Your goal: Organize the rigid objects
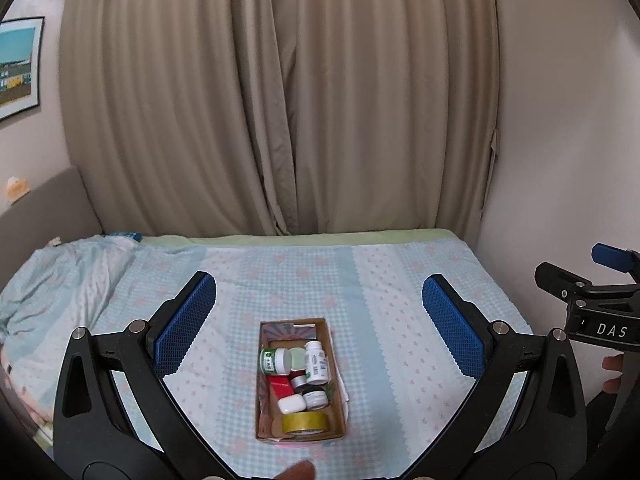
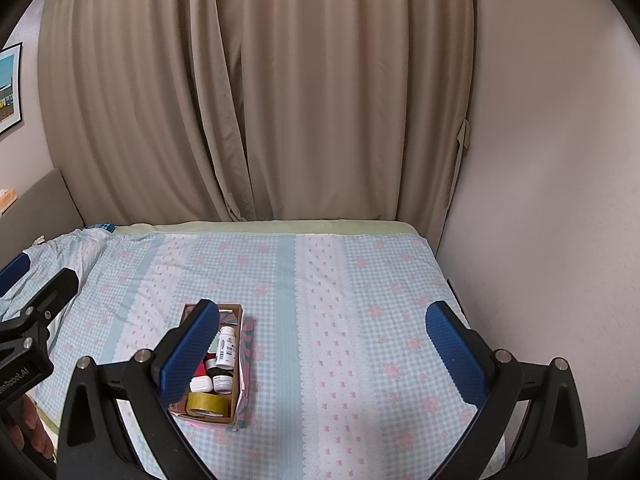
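A shallow cardboard box [image 1: 259, 380] [image 2: 238, 380] lies on the bed, long side pointing away from me. Inside are a white pill bottle [image 1: 316, 362] [image 2: 225, 347], a green-labelled jar [image 1: 274, 361], a red packet [image 1: 280, 388], a white case [image 1: 291, 404] [image 2: 201, 385], a dark-lidded jar [image 1: 316, 398] [image 2: 222, 383] and a yellow tape roll [image 1: 306, 423] [image 2: 207, 403]. My left gripper [image 1: 319, 300] hangs open above the box, nothing between its blue pads. My right gripper [image 2: 322, 328] is open too, to the right of the box; its left finger [image 2: 190, 354] hides part of the box.
The bed has a light blue checked sheet [image 2: 340, 320] with pink flowers. A rumpled quilt [image 1: 60, 280] lies at the left. Beige curtains [image 1: 280, 100] hang behind the bed, a white wall [image 2: 540, 200] closes the right side. A hand [image 2: 32, 428] shows at the lower left.
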Available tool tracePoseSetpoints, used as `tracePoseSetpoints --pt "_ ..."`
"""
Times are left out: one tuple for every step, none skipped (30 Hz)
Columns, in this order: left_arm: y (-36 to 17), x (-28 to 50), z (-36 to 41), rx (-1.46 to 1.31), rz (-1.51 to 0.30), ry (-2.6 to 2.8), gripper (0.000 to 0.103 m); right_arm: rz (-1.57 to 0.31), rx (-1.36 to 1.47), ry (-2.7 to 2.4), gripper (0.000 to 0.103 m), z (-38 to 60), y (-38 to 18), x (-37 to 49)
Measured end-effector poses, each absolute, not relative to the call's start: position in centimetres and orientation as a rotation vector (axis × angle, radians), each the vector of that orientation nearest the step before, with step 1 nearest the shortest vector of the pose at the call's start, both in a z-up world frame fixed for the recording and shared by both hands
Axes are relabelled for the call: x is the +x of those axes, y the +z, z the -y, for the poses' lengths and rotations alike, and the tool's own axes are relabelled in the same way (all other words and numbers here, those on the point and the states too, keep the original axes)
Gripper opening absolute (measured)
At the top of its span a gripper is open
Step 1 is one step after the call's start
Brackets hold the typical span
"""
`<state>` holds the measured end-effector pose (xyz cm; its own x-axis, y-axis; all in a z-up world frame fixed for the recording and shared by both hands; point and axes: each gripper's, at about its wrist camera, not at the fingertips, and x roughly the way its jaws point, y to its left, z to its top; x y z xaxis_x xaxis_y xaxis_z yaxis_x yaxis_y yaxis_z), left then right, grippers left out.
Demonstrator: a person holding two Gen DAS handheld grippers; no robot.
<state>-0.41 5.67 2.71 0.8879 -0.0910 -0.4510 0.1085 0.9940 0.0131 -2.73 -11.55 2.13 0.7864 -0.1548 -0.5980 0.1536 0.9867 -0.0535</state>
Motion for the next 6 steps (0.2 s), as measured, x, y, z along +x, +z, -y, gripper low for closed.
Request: tracePoseSetpoints --pt "2.61 -0.42 -5.71 0.039 -0.462 -0.097 0.103 -0.644 -0.002 -0.166 0.103 11.57 2.13 -2.72" --pt "2.5 -0.38 -5.74 0.04 -0.46 -0.093 0.103 -0.645 -0.002 -0.166 0.103 11.59 2.13 -2.71" --pt "2.37 -0.24 -5.7 0.04 -0.46 -0.093 0.103 -0.648 0.0 -0.167 0.103 11.57 2.1 -2.66" --pt "2.2 -0.09 -5.68 0.04 -0.465 -0.093 0.103 -0.651 0.002 -0.168 0.103 11.55 2.05 -2.58" --pt "2.02 0.12 -5.68 0.039 -0.474 -0.095 0.103 -0.654 0.004 -0.169 0.103 11.56 2.02 -2.52" --pt "1.76 0.41 -5.65 0.038 -0.488 -0.098 0.103 -0.659 0.004 -0.169 0.103 11.52 2.0 -2.39"
